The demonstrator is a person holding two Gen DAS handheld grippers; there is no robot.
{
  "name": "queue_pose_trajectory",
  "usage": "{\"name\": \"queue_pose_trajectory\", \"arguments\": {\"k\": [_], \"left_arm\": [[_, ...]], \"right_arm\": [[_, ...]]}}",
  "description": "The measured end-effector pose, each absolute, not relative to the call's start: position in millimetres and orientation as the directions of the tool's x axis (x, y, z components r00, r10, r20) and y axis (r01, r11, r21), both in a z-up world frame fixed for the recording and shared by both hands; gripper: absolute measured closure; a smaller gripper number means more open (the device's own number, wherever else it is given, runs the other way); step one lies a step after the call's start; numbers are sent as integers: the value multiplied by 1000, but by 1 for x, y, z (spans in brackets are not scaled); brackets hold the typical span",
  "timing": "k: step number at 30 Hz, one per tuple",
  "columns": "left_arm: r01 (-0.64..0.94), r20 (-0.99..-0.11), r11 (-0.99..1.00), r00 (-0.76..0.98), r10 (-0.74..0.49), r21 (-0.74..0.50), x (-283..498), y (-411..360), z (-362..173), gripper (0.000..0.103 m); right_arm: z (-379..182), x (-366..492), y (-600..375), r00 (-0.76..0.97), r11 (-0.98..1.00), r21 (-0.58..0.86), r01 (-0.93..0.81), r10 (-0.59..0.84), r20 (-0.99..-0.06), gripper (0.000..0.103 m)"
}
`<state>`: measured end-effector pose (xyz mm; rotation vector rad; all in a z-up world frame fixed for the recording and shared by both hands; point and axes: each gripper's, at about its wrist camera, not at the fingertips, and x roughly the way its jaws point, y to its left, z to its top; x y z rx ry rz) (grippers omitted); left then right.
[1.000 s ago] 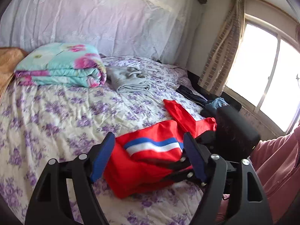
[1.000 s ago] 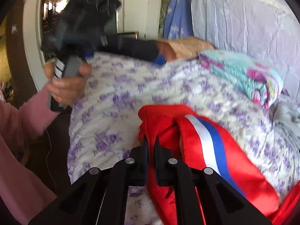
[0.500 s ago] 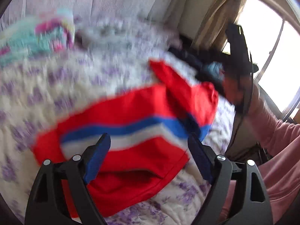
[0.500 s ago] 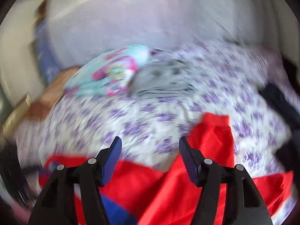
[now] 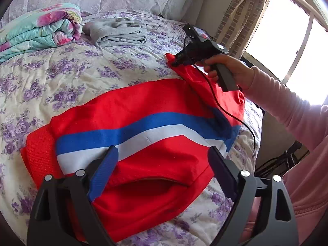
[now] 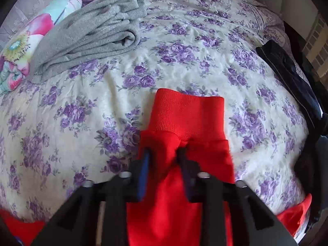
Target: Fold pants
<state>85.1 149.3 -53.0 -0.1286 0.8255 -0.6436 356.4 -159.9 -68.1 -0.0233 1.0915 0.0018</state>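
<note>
Since a second ago, the red track pants with a blue and white stripe (image 5: pixel 131 135) have gone from a bunched heap to a broader spread across the bed with the purple-flowered cover (image 5: pixel 67 71), and the right gripper (image 6: pixel 164 155), which had let go half a second back, now pinches a ribbed red cuff (image 6: pixel 187 110) again. Going left to right in the left wrist view, the ribbed waistband sits at the left edge, the striped body lies fairly flat in the middle, and one leg runs off toward the window side. The left gripper (image 5: pixel 162 157) hovers over the body with its jaws wide apart, holding nothing. The right gripper's jaws are closed on the leg just behind the cuff, pressed low to the bed. A folded floral quilt (image 5: pixel 37 30) and a grey folded garment (image 5: pixel 119 31) lie well apart at the head of the bed. I judge the folding barely begun: the pants are being laid out, the held leg needs straightening, and every fold remains to be made.
</note>
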Motion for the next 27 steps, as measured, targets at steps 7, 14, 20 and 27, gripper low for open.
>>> {"name": "queue_pose_trajectory", "arguments": {"k": [7, 14, 20, 27], "left_arm": [[481, -643, 806, 504, -577, -345, 86, 149, -52, 16], [480, -641, 807, 508, -576, -344, 86, 149, -52, 15], [479, -647, 814, 514, -564, -328, 87, 147, -52, 14], [472, -651, 826, 528, -546, -310, 86, 145, -53, 13]], "right_arm": [[31, 275, -259, 663, 904, 418, -90, 368, -652, 99], [0, 149, -401, 811, 694, 707, -139, 489, -320, 98], [-119, 115, -459, 731, 639, 756, 142, 447, -515, 70], [-74, 94, -470, 804, 693, 711, 120, 353, -479, 42]]}}
